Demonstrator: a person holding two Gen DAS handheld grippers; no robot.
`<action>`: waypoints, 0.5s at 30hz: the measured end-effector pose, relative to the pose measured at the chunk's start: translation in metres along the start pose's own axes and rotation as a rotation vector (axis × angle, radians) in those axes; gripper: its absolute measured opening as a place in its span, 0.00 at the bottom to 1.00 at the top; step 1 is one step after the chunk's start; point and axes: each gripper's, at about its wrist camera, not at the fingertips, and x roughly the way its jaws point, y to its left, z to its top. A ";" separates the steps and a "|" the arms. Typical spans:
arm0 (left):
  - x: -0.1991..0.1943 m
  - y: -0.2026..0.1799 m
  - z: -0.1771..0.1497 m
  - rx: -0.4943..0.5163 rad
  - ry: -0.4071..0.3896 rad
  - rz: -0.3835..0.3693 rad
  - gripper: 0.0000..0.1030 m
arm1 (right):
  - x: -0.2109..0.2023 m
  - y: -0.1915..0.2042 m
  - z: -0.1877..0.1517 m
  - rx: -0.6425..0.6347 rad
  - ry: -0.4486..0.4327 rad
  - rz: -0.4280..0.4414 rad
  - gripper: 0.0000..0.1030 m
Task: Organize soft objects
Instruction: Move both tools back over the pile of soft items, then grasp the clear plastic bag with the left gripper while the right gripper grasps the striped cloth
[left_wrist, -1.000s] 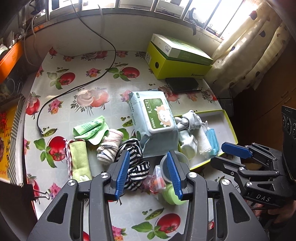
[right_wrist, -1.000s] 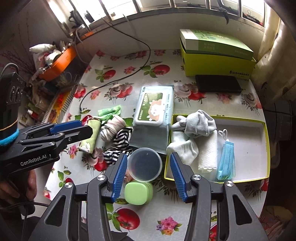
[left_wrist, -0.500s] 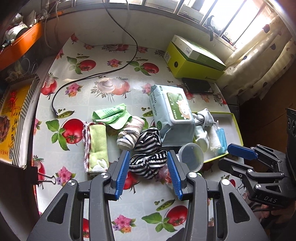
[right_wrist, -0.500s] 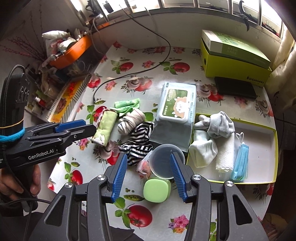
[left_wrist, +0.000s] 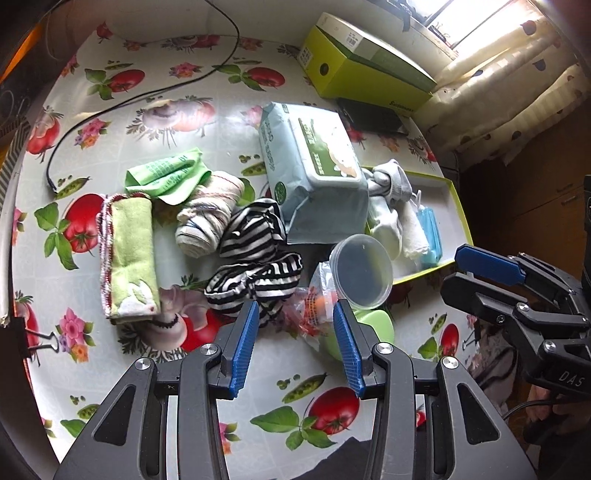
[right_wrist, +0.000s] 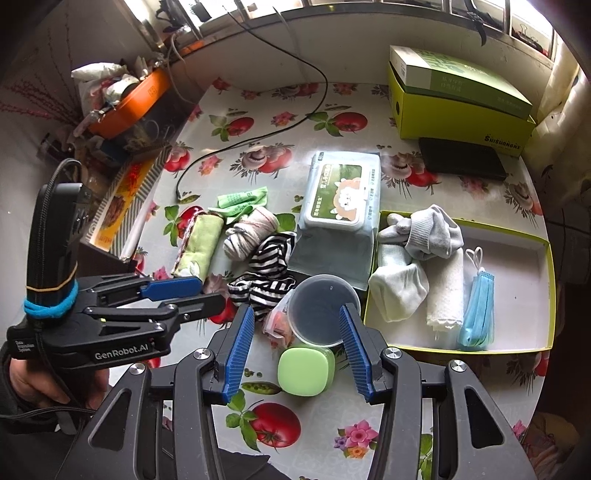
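striped cloth (left_wrist: 255, 266) crumpled on table | socks (right_wrist: 417, 258) in tray (right_wrist: 517, 343)

A wet-wipes pack (right_wrist: 340, 201) lies mid-tabletop (right_wrist: 332, 424), a clear round lid (right_wrist: 322, 309) and green case (right_wrist: 305, 370) near its front, a yellow-green box (right_wrist: 458, 107) and black cable (right_wrist: 255, 136) behind.

Table under glossy oilcloth (right_wrist: 280, 155) printed with tomatoes, flowers. Barred window (right_wrist: 369, 7) along far wall, daylight glare on cloth. Spotted cream curtain (left_wrist: 517, 85) at right. Cluttered shelf (right_wrist: 122, 107) at left.
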 end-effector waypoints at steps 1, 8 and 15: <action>0.005 -0.003 -0.001 0.008 0.013 -0.005 0.42 | 0.000 -0.003 -0.001 0.005 0.001 0.000 0.46; 0.040 -0.021 0.000 0.064 0.086 -0.019 0.47 | 0.000 -0.016 -0.005 0.035 0.006 0.000 0.46; 0.062 -0.025 0.005 0.083 0.124 -0.010 0.47 | 0.001 -0.025 -0.005 0.052 0.008 0.006 0.46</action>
